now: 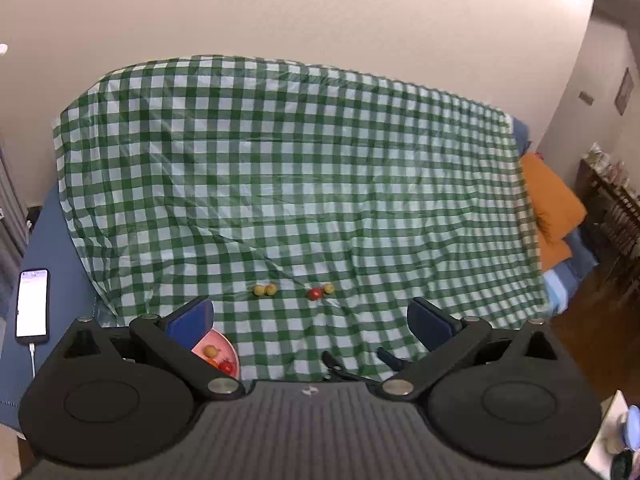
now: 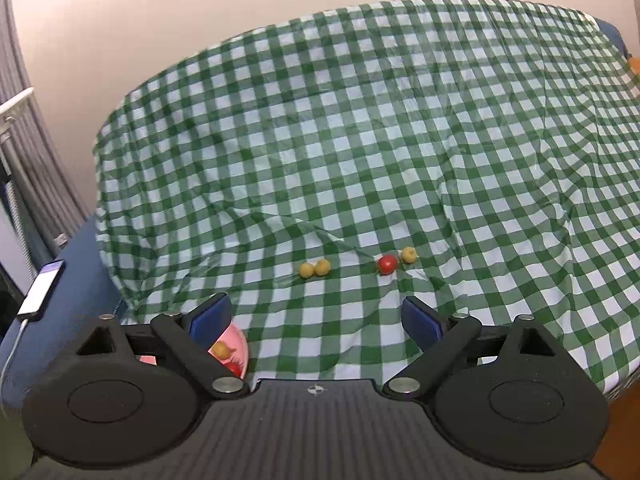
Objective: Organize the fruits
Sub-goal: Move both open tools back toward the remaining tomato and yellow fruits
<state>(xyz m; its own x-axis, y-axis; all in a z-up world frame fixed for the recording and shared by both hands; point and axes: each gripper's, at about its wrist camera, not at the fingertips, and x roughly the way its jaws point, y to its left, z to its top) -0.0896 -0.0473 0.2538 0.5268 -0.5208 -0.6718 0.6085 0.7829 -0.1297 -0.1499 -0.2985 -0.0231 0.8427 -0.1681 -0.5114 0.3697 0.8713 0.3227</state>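
On the green checked cloth lie a pair of small yellow fruits, and to their right a red fruit touching another yellow fruit. A pink plate near the front left edge holds a yellow fruit and a red fruit; it is partly hidden behind the left finger in both views. My left gripper is open and empty, above the front edge. My right gripper is open and empty. Its dark tips show low in the left wrist view.
A lit phone with a white cable lies on the blue bedding at the left. Orange pillows lie at the right edge of the cloth. A wall stands behind. Wooden floor and a shelf are at far right.
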